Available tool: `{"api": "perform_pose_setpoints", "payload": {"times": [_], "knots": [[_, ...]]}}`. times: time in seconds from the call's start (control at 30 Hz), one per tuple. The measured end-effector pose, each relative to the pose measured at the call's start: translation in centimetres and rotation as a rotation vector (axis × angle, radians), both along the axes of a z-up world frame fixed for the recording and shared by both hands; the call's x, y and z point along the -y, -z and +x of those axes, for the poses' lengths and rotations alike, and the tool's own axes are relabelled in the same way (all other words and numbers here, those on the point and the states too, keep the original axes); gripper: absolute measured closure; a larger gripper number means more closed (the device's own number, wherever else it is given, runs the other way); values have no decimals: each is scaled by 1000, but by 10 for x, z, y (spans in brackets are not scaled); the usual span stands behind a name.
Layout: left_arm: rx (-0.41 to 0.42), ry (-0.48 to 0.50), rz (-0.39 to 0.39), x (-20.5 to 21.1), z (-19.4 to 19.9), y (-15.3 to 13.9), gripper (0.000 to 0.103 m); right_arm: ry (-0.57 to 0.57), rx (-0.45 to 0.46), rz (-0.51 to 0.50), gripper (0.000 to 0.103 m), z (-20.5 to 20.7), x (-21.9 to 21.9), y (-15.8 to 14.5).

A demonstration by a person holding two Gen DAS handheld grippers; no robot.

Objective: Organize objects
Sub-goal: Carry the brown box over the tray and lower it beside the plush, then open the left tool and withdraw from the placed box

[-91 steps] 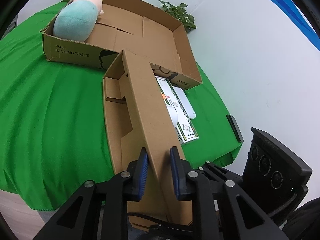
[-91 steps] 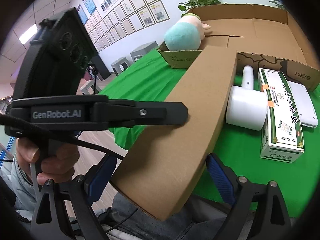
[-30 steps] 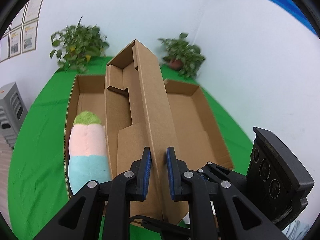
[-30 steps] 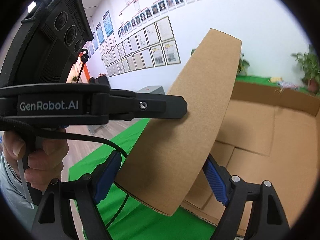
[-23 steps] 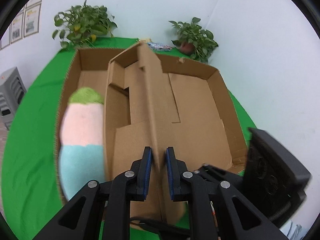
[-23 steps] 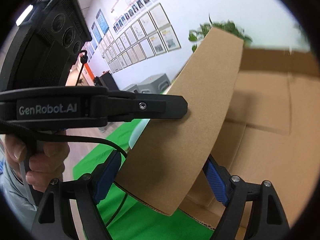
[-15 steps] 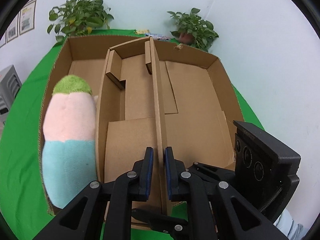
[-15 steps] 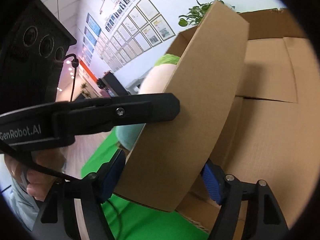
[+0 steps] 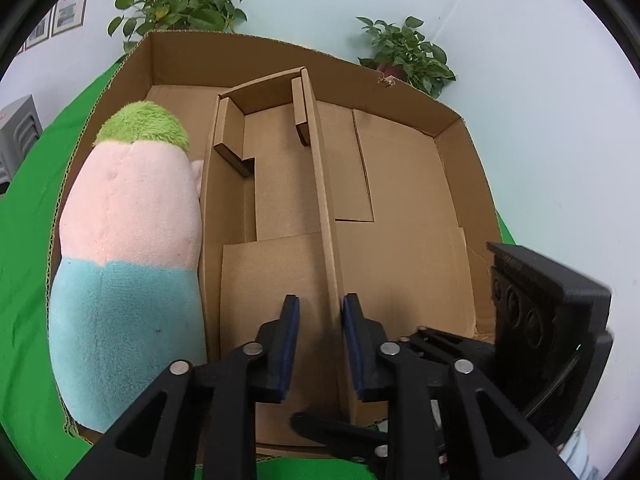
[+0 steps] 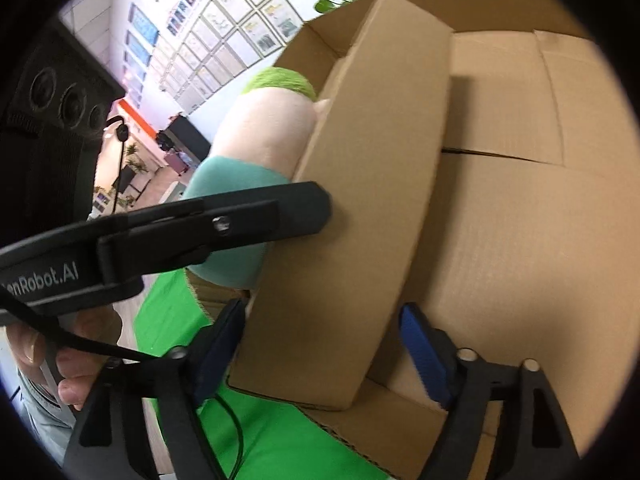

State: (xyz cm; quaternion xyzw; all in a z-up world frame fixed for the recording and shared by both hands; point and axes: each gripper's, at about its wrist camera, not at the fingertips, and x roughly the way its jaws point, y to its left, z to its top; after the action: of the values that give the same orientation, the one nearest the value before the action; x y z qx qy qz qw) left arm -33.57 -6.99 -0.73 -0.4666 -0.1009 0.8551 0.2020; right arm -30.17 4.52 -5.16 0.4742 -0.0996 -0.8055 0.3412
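The small brown cardboard tray [image 9: 280,184] sits inside the large open brown cardboard box [image 9: 404,208], which rests on the green-covered tabletop [image 9: 28,208]. The tray lies along the left half of the box floor, its long side wall running down the middle of the box and its far end close to the box's back wall. Just beside the tray, between it and the box's left wall, lies the plush toy with a green top, pink middle and blue bottom [image 9: 124,264], touching the tray's outer side.

The left tongs [image 9: 320,340] are released: their blue-padded fingers [image 9: 290,340] stand on either side of the tray's tall middle wall with a visible gap to each face. The right tongs [image 10: 320,344] straddle the tray's near end from the box's front edge; the blue pads [image 10: 420,352] sit at either side of it, spread wide, and I cannot tell whether they press on the cardboard
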Motion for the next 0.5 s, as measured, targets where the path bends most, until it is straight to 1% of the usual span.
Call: {"api": "perform_pose_setpoints", "payload": {"times": [0.07, 0.17, 0.23, 0.27, 0.33, 0.37, 0.43, 0.5], "knots": [[-13, 4, -9, -1, 2, 1, 78, 11, 2, 12, 21, 3, -5, -4], [-47, 16, -26, -4, 10, -3, 77, 37, -39, 53, 21, 12, -14, -16], [-72, 14, -39, -4, 13, -4, 77, 78, -76, 80, 21, 19, -22, -26], [-77, 16, -35, -3, 15, -5, 78, 101, -102, 91, 21, 22, -26, -31], [-91, 6, -31, 3, 18, -7, 78, 109, -128, 91, 23, 23, -31, -35], [-96, 0, -29, 5, 20, -8, 78, 109, -127, 96, 26, 20, -31, -34], [-100, -7, -27, 10, 22, -8, 78, 100, -94, 114, 55, 10, -23, -28], [-101, -18, -38, 17, 27, -6, 78, 94, -87, 133, 67, 2, -5, -21]]}}
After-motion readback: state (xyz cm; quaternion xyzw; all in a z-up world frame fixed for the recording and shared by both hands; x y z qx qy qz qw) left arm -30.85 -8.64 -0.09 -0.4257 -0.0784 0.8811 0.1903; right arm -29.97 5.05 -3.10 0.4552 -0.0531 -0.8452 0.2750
